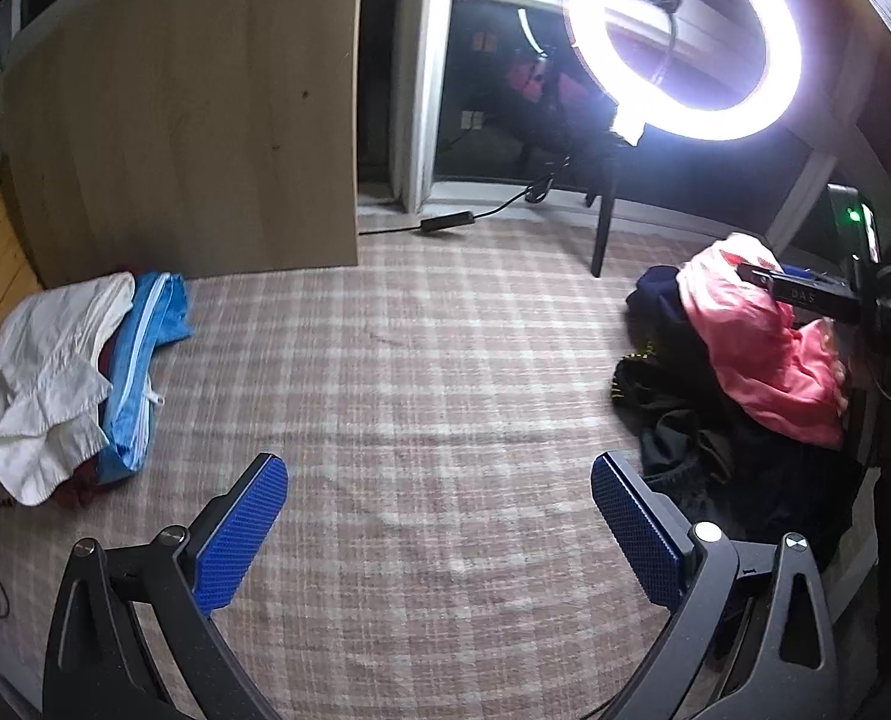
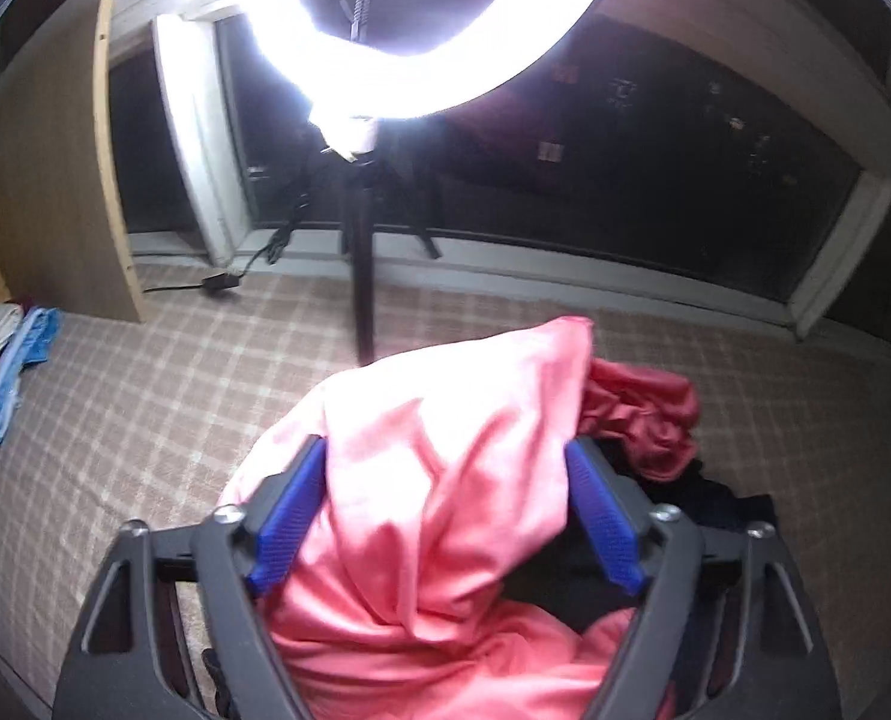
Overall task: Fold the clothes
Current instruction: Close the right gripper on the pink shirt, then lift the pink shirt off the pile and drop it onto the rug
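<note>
Pink garment (image 2: 445, 480) up off the heap, bunched and draped between the fingers of the right gripper (image 2: 445, 510). The jaws stand fairly wide, cloth filling the gap and brushing both blue pads (image 2: 289, 522); whether they truly clamp it or it just hangs through, I cannot tell. In the left wrist view the same pink cloth (image 1: 757, 348) sits on top of the dark clothes (image 1: 697, 444) on the right side of the checked bedspread (image 1: 421, 372), so this looks like a pick from the unsorted heap, though it could as well be a piece being set back down.

Left gripper (image 1: 439, 528) hovers over bare bedspread, jaws spread wide, nothing between them, probably free to catch an edge.

Far left, a white garment (image 1: 43, 372) and a blue one (image 1: 145, 360) lie stacked together by the wooden panel (image 1: 193, 108), looking like a sorted pile. Ring light (image 1: 685, 30) glares overhead
</note>
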Demonstrator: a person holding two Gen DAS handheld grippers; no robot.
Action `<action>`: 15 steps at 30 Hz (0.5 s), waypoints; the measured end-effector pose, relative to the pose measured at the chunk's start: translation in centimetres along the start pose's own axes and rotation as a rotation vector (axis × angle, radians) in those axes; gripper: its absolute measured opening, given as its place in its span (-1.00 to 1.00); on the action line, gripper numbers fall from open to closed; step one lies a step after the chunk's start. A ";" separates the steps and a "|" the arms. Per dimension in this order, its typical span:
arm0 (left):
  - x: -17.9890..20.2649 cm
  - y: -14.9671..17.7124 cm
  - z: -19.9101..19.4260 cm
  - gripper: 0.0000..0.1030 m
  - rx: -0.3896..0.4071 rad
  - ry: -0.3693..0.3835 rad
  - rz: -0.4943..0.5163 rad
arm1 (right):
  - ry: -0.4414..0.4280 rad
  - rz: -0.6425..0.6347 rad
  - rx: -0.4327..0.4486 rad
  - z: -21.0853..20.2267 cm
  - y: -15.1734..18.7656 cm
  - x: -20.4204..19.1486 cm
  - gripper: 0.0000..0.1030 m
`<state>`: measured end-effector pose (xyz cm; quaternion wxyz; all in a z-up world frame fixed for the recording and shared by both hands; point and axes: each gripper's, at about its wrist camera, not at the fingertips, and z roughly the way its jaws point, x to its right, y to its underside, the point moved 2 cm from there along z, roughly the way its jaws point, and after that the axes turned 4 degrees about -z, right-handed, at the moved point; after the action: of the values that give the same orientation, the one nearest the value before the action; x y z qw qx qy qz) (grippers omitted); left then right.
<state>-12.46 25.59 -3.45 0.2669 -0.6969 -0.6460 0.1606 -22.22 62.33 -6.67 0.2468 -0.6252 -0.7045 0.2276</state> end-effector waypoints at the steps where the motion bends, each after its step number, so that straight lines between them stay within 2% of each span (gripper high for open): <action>1: -0.1 0.0 0.1 0.98 -0.001 0.000 -0.002 | -0.026 0.001 0.001 0.0 0.1 0.0 -0.42; 3: -0.4 0.0 0.2 0.98 -0.004 -0.001 -0.007 | -0.058 0.000 0.012 -0.4 0.3 0.1 -0.65; 5: -0.6 0.0 0.3 0.98 -0.007 -0.001 -0.011 | -0.049 -0.011 0.040 -1.4 0.5 0.2 -0.82; 8: -1.0 0.0 0.5 0.98 -0.011 -0.002 -0.018 | -0.040 0.004 0.115 -4.2 0.3 1.1 -0.89; 13: -1.7 0.0 0.7 0.98 -0.017 -0.004 -0.030 | -0.124 0.074 0.210 -9.1 -0.5 2.6 -0.94; 15: -2.2 -0.2 0.3 0.98 -0.005 -0.007 -0.038 | -0.140 0.095 0.278 -11.7 -1.1 2.5 -0.94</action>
<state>-13.02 23.43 -3.86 0.2657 -0.6845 -0.6606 0.1563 -15.88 64.84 3.22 0.2703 -0.6003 -0.6513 0.3774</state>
